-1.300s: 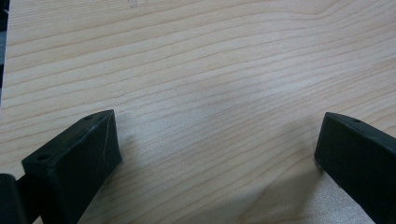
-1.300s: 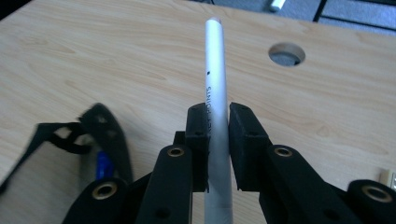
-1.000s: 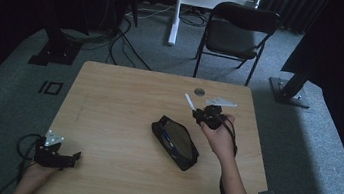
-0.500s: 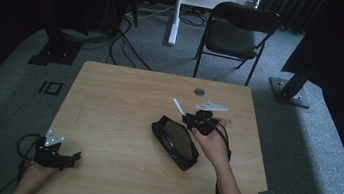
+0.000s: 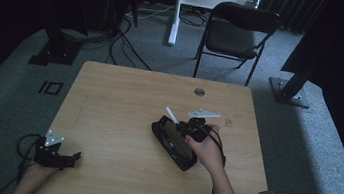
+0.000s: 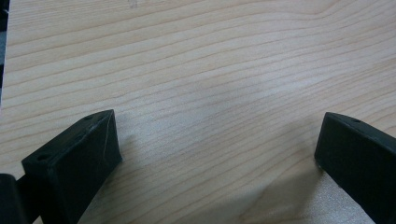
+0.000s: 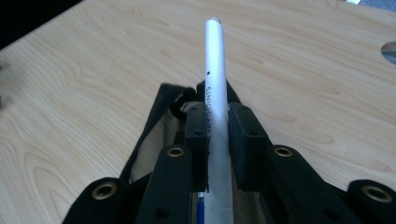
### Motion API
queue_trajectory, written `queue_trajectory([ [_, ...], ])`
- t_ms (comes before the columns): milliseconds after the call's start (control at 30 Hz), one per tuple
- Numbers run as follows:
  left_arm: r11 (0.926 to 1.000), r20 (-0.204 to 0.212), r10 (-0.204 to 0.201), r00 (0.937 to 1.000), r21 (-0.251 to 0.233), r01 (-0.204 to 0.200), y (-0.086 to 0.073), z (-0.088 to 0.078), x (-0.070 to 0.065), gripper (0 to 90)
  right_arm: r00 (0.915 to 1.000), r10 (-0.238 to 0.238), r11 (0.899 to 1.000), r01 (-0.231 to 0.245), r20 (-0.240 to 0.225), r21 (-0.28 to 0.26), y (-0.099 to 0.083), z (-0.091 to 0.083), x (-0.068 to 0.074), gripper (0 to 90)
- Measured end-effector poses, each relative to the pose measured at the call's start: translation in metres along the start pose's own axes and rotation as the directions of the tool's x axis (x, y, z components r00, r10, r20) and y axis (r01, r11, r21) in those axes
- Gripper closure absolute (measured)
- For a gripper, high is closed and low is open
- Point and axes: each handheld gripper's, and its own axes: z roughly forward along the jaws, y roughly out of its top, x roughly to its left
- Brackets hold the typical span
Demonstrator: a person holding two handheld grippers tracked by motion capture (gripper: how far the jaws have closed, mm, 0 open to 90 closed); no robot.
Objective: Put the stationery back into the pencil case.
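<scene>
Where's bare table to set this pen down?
Free: the wide wood between the left gripper and the black pouch, and the far strip by the round hole. Crowded: around the pouch, where the right gripper holds the white pen.

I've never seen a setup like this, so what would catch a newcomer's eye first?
Probably the white pen clamped between the jaws of the right gripper, poised over an open black pouch right of the middle of the wooden table. The left gripper sits open at the table's near left corner.

slim white plastic pen (image 7: 214,70): white, black lettering | soft black fabric pouch (image 5: 174,142): black, beside pen | light wooden table (image 5: 118,105): pale, wavy grain under pouch
</scene>
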Motion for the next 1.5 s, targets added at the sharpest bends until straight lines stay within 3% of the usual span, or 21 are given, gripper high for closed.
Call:
queue_trajectory([
  [933, 1.0000, 0.000, 0.000, 1.0000, 0.000, 0.000, 0.000, 0.000, 0.000, 0.1, 0.9987, -0.044, 0.992, 0.047, -0.025, 0.116, -0.027, 0.025, 0.009, 78.4],
  [1500, 1.0000, 0.000, 0.000, 1.0000, 0.000, 0.000, 0.000, 0.000, 0.000, 0.1, 0.9969, -0.078, 0.975, 0.077, -0.004, 0.209, -0.023, 0.040, 0.014, 78.4],
])
